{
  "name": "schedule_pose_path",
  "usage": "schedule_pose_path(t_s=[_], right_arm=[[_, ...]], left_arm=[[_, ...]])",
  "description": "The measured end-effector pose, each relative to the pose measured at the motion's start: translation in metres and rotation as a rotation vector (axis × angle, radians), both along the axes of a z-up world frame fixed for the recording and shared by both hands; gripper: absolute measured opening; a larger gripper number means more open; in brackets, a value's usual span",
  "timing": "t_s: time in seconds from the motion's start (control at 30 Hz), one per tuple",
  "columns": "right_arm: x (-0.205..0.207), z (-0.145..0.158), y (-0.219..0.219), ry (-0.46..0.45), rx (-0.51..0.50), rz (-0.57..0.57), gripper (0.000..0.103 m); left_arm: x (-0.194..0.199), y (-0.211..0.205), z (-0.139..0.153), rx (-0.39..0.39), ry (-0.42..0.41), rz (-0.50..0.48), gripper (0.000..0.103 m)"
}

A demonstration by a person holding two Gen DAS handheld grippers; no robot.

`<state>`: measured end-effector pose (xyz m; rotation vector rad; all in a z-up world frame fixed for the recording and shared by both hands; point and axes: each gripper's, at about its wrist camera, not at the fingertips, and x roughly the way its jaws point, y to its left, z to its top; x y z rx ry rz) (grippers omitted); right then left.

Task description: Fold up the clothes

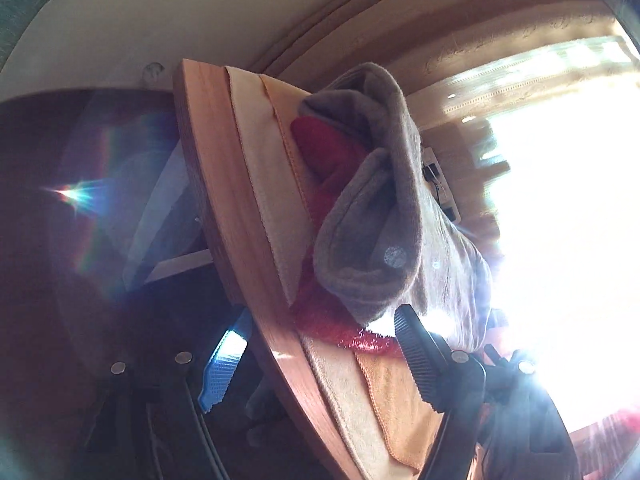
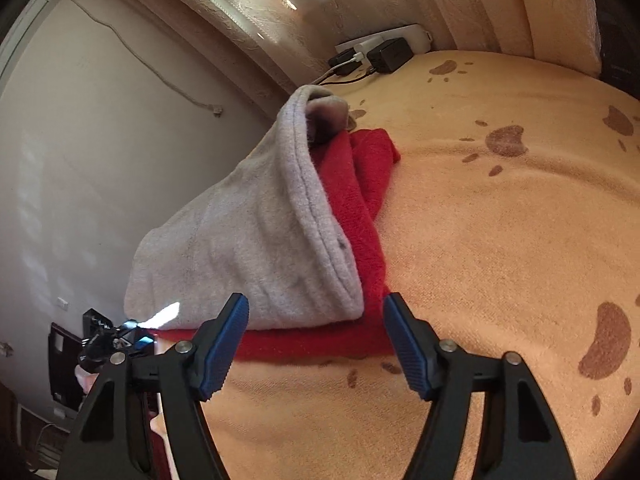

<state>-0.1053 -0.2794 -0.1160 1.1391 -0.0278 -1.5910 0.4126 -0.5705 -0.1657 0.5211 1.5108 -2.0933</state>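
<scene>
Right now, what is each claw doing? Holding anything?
Left gripper: open, its fingers astride the table edge, holding nothing.
Right gripper: open, empty, just short of the grey garment and red garment.

No readable text, label, brand or number; black device (image 2: 66, 364) at left edge possibly printed, too blurred.

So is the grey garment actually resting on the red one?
Touching. The right wrist view shows the grey garment lying directly on the red garment, no gap.
</scene>
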Motion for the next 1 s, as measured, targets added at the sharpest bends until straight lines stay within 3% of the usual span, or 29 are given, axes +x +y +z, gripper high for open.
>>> schedule_pose_path(t_s=[0.13,0.3,0.37,0.5,0.53,0.6,0.63,0.67,0.7,0.73,0.87,1.0], right_arm=[[0.007,0.003,-0.010,0.162,0.045,-0.027,0.074],[0.026,0.013,-0.009,0.318,0.005,-0.028,0.075],[0.031,0.018,-0.009,0.346,-0.029,-0.009,0.076],[0.035,0.019,-0.020,0.281,-0.070,0.080,0.076],[0.037,0.016,-0.026,0.274,-0.052,0.100,0.072],[0.039,0.006,-0.036,0.282,0.014,0.122,0.042],[0.039,0.001,-0.037,0.284,0.035,0.115,0.023],[0.037,-0.003,-0.038,0.278,0.046,0.107,0.016],[0.034,-0.005,-0.036,0.258,0.041,0.100,0.015],[0.030,-0.004,-0.033,0.226,0.024,0.094,0.013],[0.022,0.022,-0.011,0.091,-0.113,0.106,0.007],[0.013,0.051,0.010,0.111,-0.160,0.081,0.007]], left_arm=[[-0.001,0.003,0.012,-0.053,0.033,0.032,0.077],[-0.009,0.014,0.042,-0.231,-0.006,0.034,0.077],[-0.015,0.015,0.052,-0.282,0.002,0.020,0.078],[-0.036,0.010,0.059,-0.315,-0.030,-0.033,0.082],[-0.039,0.010,0.058,-0.319,-0.050,-0.046,0.082],[-0.048,0.010,0.053,-0.297,-0.107,-0.069,0.081],[-0.051,0.009,0.047,-0.274,-0.137,-0.077,0.077],[-0.054,0.007,0.042,-0.251,-0.171,-0.077,0.069],[-0.052,0.007,0.040,-0.232,-0.191,-0.073,0.046],[-0.048,0.007,0.041,-0.214,-0.203,-0.069,0.035],[-0.029,0.012,0.054,-0.185,-0.185,-0.070,0.018],[-0.019,0.022,0.067,-0.216,-0.199,-0.114,0.017]])
